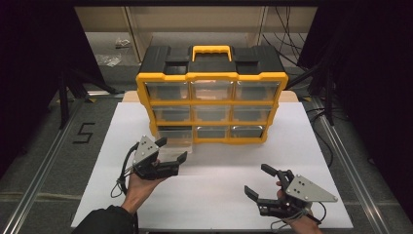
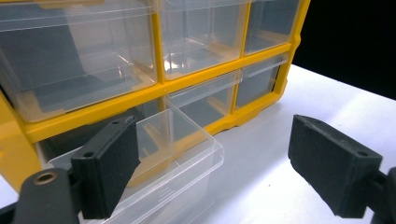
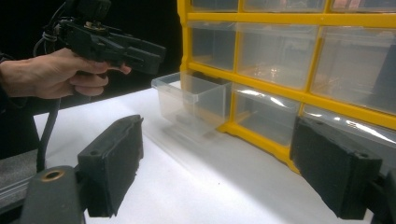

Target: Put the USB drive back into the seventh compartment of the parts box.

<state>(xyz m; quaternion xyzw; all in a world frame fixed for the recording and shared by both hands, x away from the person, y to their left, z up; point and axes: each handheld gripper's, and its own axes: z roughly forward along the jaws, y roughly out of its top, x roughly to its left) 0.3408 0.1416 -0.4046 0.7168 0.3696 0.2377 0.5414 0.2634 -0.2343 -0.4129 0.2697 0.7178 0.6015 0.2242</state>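
A yellow and black drawer cabinet (image 1: 212, 100) with clear drawers stands at the back of the white table top (image 1: 209, 185). Its bottom-left drawer (image 1: 174, 139) (image 2: 177, 154) (image 3: 194, 100) is pulled partway out and looks empty. My left gripper (image 1: 171, 149) (image 2: 215, 168) hovers open just in front of that drawer, its jaws apart with nothing between them. My right gripper (image 1: 258, 180) (image 3: 219, 172) is open near the table's front right, pointing toward the cabinet. In the right gripper view the left gripper (image 3: 116, 44) and its hand show at upper left.
Grey floor and metal rails (image 1: 44, 165) flank the table. Black curtains hang at both sides. Cables (image 1: 287, 29) and a bag (image 1: 108, 58) lie on the floor behind the cabinet. Open white surface lies between the two grippers.
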